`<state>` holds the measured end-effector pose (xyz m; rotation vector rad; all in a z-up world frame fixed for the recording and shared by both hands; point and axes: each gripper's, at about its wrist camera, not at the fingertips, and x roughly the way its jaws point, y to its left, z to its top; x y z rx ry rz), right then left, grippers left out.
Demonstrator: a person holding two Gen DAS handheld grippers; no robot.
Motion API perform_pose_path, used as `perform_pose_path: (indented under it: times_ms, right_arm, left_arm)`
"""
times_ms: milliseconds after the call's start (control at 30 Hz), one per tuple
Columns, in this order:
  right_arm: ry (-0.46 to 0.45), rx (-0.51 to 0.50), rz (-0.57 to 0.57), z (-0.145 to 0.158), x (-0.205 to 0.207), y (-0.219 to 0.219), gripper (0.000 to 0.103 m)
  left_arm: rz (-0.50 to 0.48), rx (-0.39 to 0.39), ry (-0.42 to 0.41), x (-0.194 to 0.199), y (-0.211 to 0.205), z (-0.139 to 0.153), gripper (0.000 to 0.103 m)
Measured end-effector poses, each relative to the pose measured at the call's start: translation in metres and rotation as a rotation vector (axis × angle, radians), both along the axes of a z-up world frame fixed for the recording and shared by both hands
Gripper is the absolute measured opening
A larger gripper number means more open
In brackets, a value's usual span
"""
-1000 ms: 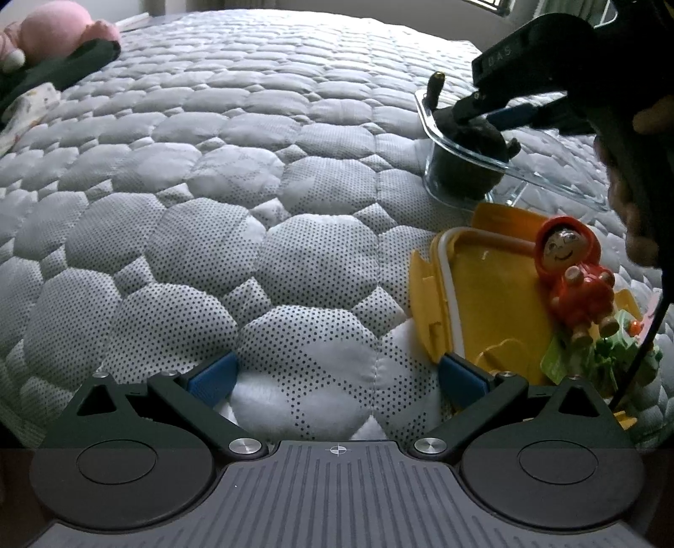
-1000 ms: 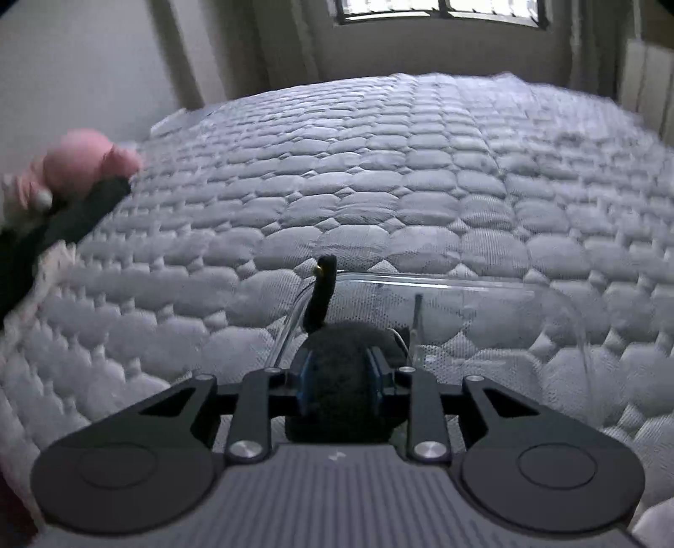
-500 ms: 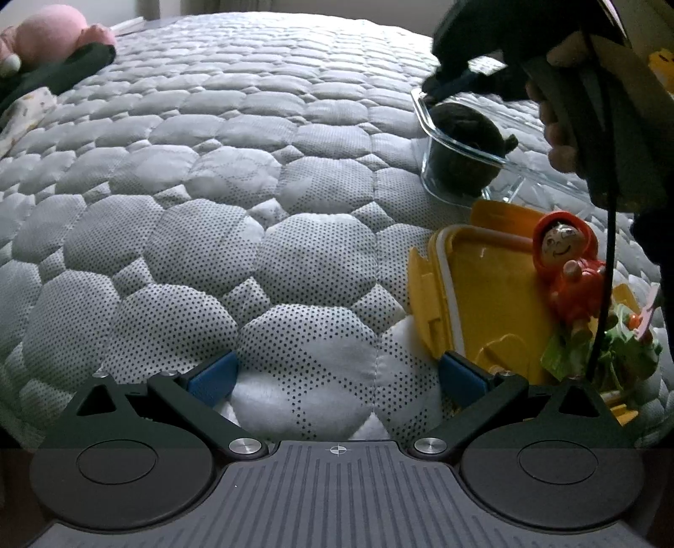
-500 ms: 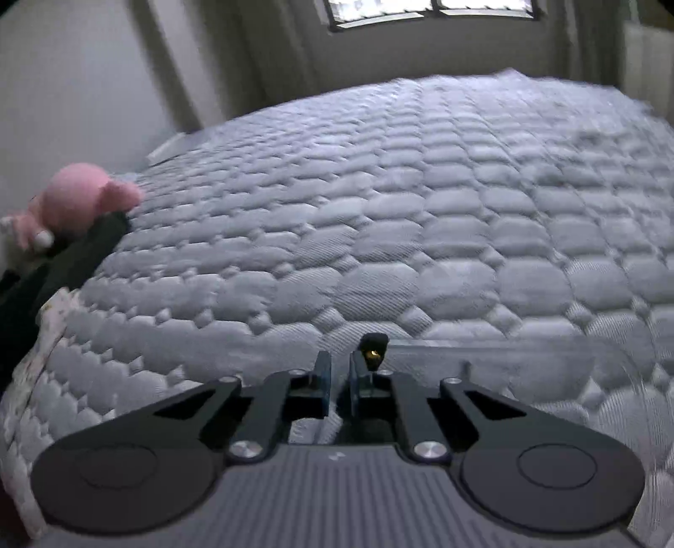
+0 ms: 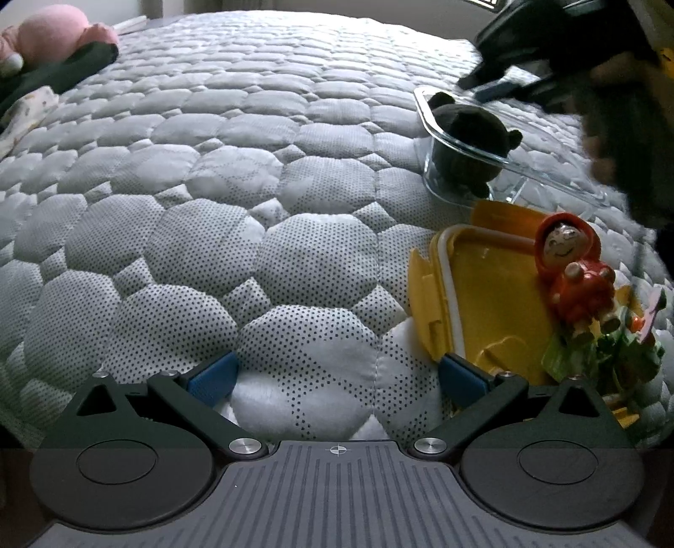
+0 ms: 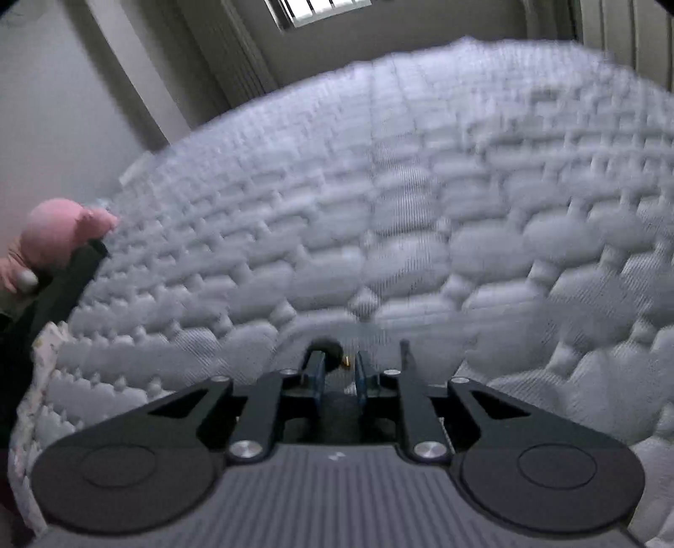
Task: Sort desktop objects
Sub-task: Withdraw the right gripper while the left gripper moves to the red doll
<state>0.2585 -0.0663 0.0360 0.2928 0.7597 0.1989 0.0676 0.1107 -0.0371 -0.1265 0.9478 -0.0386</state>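
A dark plush toy (image 5: 467,139) sits inside the clear glass container (image 5: 547,168) at the right of the left wrist view. My right gripper (image 5: 497,84) hovers just above it, blurred. In the right wrist view my right gripper (image 6: 339,371) has its jaws opening from a narrow gap with nothing between the pads. The dark toy (image 6: 337,411) shows below them. My left gripper (image 5: 337,375) rests open on the quilt with nothing in it. Beside its right finger lies a yellow lid (image 5: 484,286) with a red-hooded doll (image 5: 577,282) on it.
A green toy piece (image 5: 623,350) lies below the doll. The grey quilted mattress (image 5: 252,168) stretches left and back. A pink plush (image 5: 50,38) and dark cloth (image 5: 63,71) lie at its far left edge. A window (image 6: 320,12) is behind the bed.
My right gripper let go of the dark plush toy, which now lies in the glass container, and drew up and away from it. The left gripper has stayed still.
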Motion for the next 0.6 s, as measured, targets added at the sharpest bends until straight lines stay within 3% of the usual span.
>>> perform_pose_path:
  times_ms: [67,200,267,400,533,600]
  right_arm:
    - [-0.018,0.011,0.028,0.011,-0.016,-0.002,0.017]
    - [0.090,0.015,0.094,-0.005,-0.027,0.000,0.014]
    - [0.024,0.001,0.089,-0.015,-0.034,0.001,0.014]
    - [-0.015,0.010,0.100,-0.014,-0.040,-0.002,0.015]
    - [-0.063,0.121,0.086,0.001,-0.059,-0.032,0.017]
    - [-0.129,0.116,0.071,0.015,-0.079,-0.048,0.023]
  left_arm:
    - [0.008,0.003,0.001,0.000,-0.001,0.000,0.103]
    - [0.018,0.010,0.004,0.000,-0.002,0.001,0.103]
    - [0.020,0.016,0.009,0.000,-0.003,0.002,0.103]
    - [0.032,0.023,0.033,0.000,-0.004,0.006,0.103]
    - [0.046,0.025,0.003,-0.007,-0.005,0.022,0.103]
    - [0.038,0.013,-0.024,-0.008,-0.011,0.034,0.103]
